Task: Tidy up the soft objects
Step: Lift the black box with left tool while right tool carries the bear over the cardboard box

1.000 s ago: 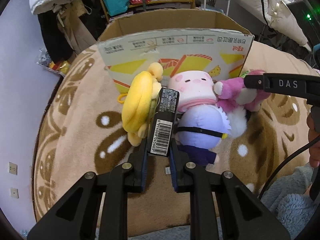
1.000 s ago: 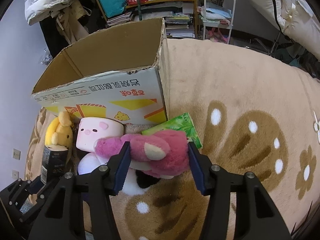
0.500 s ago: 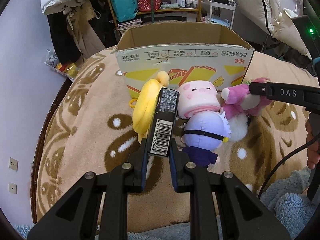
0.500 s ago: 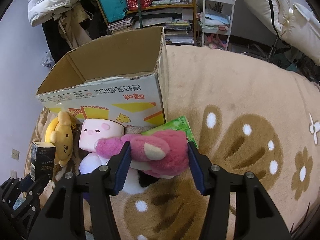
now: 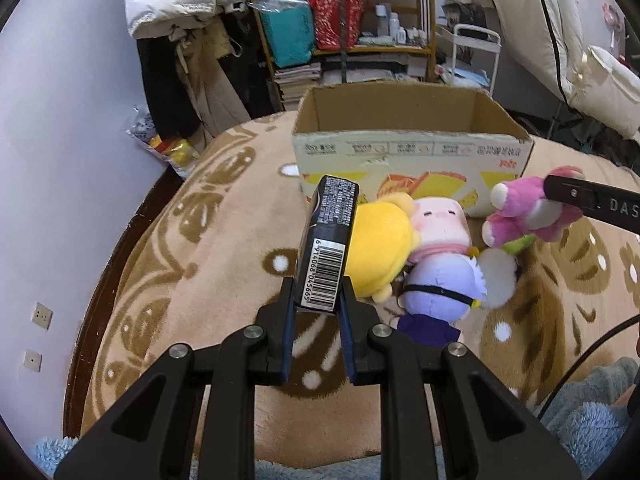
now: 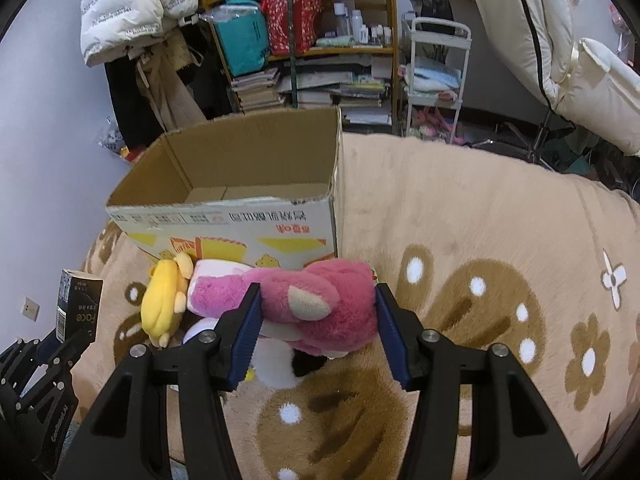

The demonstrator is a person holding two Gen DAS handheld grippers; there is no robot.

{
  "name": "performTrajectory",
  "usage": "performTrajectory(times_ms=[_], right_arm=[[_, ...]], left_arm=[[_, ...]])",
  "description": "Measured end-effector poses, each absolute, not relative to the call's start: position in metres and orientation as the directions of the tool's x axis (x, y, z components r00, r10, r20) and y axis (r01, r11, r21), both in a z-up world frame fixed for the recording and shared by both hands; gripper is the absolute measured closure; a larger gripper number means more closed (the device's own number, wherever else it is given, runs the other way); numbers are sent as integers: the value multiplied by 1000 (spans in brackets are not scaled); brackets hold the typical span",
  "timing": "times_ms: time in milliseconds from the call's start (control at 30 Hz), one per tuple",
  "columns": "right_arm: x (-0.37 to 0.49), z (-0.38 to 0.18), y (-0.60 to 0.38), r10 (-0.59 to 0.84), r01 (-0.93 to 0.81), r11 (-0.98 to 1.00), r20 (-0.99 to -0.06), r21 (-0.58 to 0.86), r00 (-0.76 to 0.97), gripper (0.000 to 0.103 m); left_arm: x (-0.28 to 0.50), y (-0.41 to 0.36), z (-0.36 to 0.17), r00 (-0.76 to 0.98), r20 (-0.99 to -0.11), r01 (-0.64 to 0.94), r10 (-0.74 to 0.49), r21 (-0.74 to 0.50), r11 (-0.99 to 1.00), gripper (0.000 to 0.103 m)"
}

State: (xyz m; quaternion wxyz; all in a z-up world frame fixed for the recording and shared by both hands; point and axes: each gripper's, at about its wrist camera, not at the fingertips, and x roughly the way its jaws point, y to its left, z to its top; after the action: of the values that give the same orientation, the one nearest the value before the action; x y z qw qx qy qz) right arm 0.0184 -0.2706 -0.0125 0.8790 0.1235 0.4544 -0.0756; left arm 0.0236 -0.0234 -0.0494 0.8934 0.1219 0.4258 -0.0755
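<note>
Left gripper (image 5: 317, 309) clamps the dark tissue pack (image 5: 326, 246); right gripper (image 6: 318, 312) squeezes the pink plush bear (image 6: 316, 306) before the cardboard box (image 6: 240, 220).

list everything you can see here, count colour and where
cardboard box: 1, brown with yellow print, open, on the blanket behind the toys
pink bear plush: 1, magenta, in the right gripper
dark carton: 1, black with barcode, in the left gripper
yellow plush: 1, in front of the box
pink pig plush: 1, pale pink, against the box
purple plush: 1, lilac, nearest the camera
blanket: 1, tan, brown flowers
shelf: 1, wooden, back wall
left gripper: 1, black
right gripper: 1, black
</note>
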Motion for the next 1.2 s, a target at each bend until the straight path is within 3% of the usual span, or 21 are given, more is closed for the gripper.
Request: performTrajectory(times_ms=[633,1200], right_arm=[[-1,66,-253,-72,179,975,-567,135,820,45],[54,82,-261,-56,140,981,-497,133,866,45]], left_arm=[[28,-20,21,869,-492,152,-42,186,971,83],[91,-52,59,908,-413,166,-67,208,964,83]])
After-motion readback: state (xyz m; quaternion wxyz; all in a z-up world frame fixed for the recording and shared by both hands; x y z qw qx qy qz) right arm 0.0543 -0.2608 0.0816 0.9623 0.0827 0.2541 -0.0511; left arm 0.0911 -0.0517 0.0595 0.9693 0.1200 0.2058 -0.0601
